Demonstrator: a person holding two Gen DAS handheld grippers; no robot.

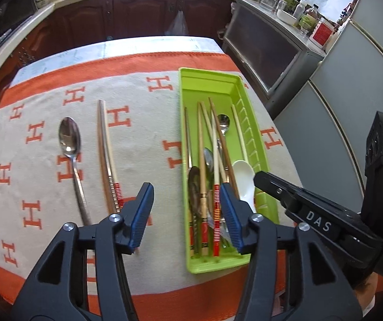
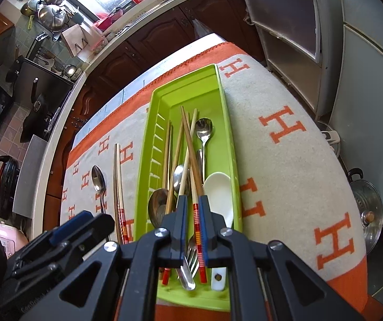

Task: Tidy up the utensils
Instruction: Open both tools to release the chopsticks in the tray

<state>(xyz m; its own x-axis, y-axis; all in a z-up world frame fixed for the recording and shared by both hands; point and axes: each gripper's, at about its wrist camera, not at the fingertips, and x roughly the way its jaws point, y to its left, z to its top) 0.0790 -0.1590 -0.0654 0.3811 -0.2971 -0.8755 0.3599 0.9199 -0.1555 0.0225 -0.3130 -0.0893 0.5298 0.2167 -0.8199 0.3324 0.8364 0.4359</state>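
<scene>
Through the left wrist camera we see our left gripper [image 1: 185, 208] spread wide, blue pads well apart and nothing between them. Ahead and to its right lies the green tray [image 1: 204, 80], a long, shallow, lime-coloured box with a ribbed strip along its far-right wall. Inside it wooden chopsticks [image 1: 201, 144] lie crossed over steel spoons, and a white ceramic spoon [image 1: 243, 174] sits at the right, bowl facing up. Ahead and to the left of this gripper, on the cream-and-orange cloth [image 1: 44, 101] printed with H letters, rest a loose steel spoon [image 1: 69, 136] and, just beside it, a pair of chopsticks [image 1: 105, 144] with red-and-white banded handles. The right gripper [image 1: 267, 179] reaches in from the right, its tip over the tray's near end.

Through the right wrist camera we see our right gripper [image 2: 193, 208] drawn narrow, its pads clamped on a single banded chopstick [image 2: 197, 214] whose red, white and orange stripes show between them; its pale shaft runs forward over the tray [image 2: 218, 93]. Directly below the jaws lie a fork [image 2: 191, 254] and the white spoon [image 2: 218, 187]. Left of this gripper, the loose spoon [image 2: 98, 179] and paired chopsticks [image 2: 118, 176] rest on the cloth [image 2: 285, 133].
</scene>
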